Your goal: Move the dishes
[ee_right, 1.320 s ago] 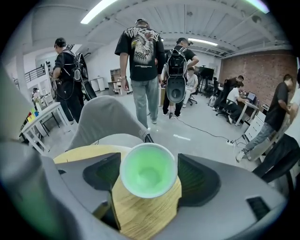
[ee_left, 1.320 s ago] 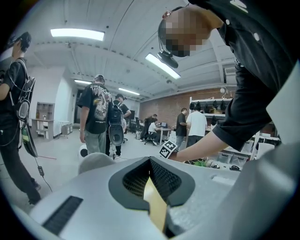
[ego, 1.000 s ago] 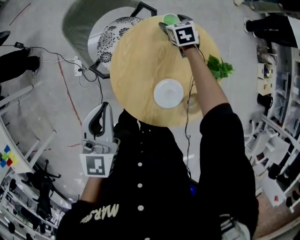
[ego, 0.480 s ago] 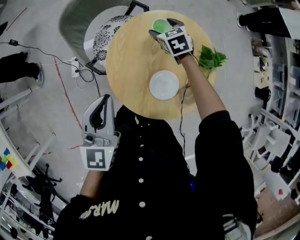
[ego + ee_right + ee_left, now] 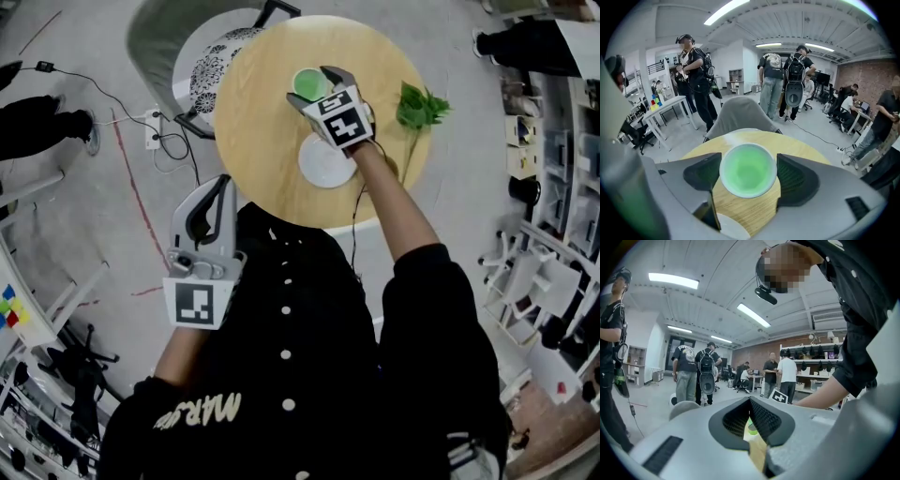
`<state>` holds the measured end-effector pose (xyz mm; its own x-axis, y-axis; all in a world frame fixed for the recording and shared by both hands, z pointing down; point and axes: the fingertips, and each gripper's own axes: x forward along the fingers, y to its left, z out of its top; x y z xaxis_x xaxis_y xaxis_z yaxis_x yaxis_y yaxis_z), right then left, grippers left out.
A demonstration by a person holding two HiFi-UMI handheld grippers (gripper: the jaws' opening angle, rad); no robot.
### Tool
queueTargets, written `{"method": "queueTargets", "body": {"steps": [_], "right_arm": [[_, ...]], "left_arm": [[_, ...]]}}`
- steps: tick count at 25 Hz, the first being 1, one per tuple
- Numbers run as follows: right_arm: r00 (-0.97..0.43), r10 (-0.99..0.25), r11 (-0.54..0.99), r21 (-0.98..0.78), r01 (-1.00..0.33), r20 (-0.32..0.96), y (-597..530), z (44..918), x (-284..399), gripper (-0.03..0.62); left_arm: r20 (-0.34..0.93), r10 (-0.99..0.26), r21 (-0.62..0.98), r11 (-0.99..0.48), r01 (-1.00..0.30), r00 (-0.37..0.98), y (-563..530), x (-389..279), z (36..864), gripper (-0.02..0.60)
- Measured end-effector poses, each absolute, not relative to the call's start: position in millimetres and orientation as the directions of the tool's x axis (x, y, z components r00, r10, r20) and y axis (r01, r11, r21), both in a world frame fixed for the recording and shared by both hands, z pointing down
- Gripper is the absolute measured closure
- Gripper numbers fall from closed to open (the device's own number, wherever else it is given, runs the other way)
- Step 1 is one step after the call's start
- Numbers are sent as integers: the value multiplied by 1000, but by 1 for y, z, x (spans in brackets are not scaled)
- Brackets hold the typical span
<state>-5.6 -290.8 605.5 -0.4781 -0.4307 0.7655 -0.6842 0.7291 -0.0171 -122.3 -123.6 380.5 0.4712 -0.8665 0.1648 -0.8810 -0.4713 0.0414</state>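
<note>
A green cup point(image 5: 306, 82) with a pale rim sits between the jaws of my right gripper point(image 5: 315, 88), which is shut on it, over the round wooden table point(image 5: 253, 122). In the right gripper view the cup point(image 5: 748, 169) fills the gap and both pads touch its sides. A white plate point(image 5: 323, 164) lies just nearer me, partly under the gripper; its edge point(image 5: 727, 228) shows below the cup. My left gripper point(image 5: 220, 185) hangs off the table's near left edge, jaws together on nothing point(image 5: 750, 402).
A leafy green sprig point(image 5: 418, 105) lies at the table's right edge. A grey chair point(image 5: 159, 42) with a patterned cushion point(image 5: 217, 67) stands at the far left of the table. Cables and a power strip point(image 5: 155, 131) lie on the floor. Several people stand around the room.
My right gripper has carried the green cup from the table's far edge toward me, up to the white plate. The left gripper has barely moved.
</note>
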Motion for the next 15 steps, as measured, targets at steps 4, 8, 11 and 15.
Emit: {"method": "queueTargets", "body": {"steps": [4, 8, 11, 15], "right_arm": [[-499, -420, 742, -30, -670, 758, -263, 606, -15, 224], [-523, -418, 754, -37, -655, 743, -235, 608, -29, 224], [-534, -415, 758, -44, -651, 737, -216, 615, -36, 224], [-539, -401, 769, -47, -637, 741, -197, 625, -42, 224]], "left_arm": [[155, -863, 37, -481, -876, 481, -120, -116, 376, 578], [153, -859, 32, -490, -871, 488, -118, -115, 374, 578], [155, -859, 30, -490, -871, 489, -119, -116, 374, 578], [157, -858, 32, -491, -871, 489, -117, -115, 375, 578]]}}
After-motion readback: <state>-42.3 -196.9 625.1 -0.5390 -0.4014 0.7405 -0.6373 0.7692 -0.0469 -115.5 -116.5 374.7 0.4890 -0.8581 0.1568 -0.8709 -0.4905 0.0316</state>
